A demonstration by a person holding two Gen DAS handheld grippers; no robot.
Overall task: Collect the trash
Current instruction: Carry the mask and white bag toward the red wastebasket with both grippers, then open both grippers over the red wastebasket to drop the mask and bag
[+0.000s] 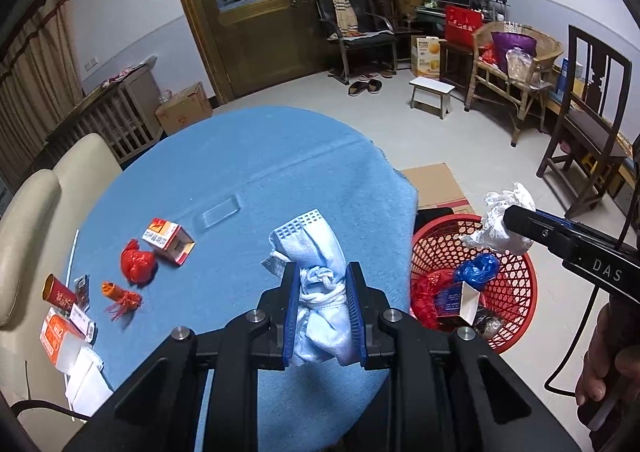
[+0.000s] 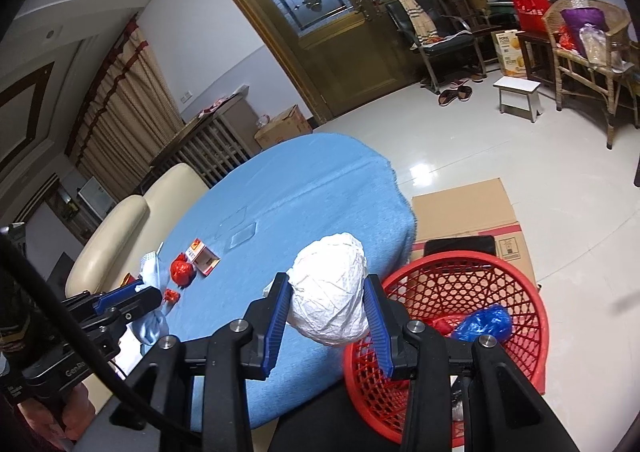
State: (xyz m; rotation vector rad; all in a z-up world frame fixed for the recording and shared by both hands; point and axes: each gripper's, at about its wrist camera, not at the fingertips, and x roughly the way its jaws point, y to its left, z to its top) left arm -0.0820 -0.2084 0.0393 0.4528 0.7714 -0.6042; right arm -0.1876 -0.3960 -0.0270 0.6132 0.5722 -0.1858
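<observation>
Where the left wrist view looks down its own fingers, we see the left gripper [image 1: 322, 316] clenched on a crumpled light blue face mask [image 1: 316, 292], both blue pads pressed into its sides and the wad held above the near edge of the round table [image 1: 248, 172] with its blue cloth. From the right wrist view, the right gripper [image 2: 326, 322] is clamped on a ball of crumpled white paper [image 2: 330, 292], which hangs over the table's edge just beside the red basket [image 2: 516, 284]. That basket stands on the floor against the table's right side, and we can make out a blue plastic bag [image 2: 486, 322] and red scraps inside it; the left view also shows a small white carton in there. On the table, left of the held mask, lie 2 red pieces, a knotted red bag [image 1: 138, 266] and an orange-red frilled wrapper [image 1: 120, 296], with an opened red-and-white box [image 1: 170, 240] just behind them. More packets and a red tube [image 1: 60, 292] crowd the table's left rim. Beyond the basket, away from the table, flat cardboard [image 2: 464, 208] lies on the floor. Farther off stand a white stool [image 1: 432, 90], a wicker chair [image 1: 516, 64] and the wooden double doors [image 1: 276, 12].
</observation>
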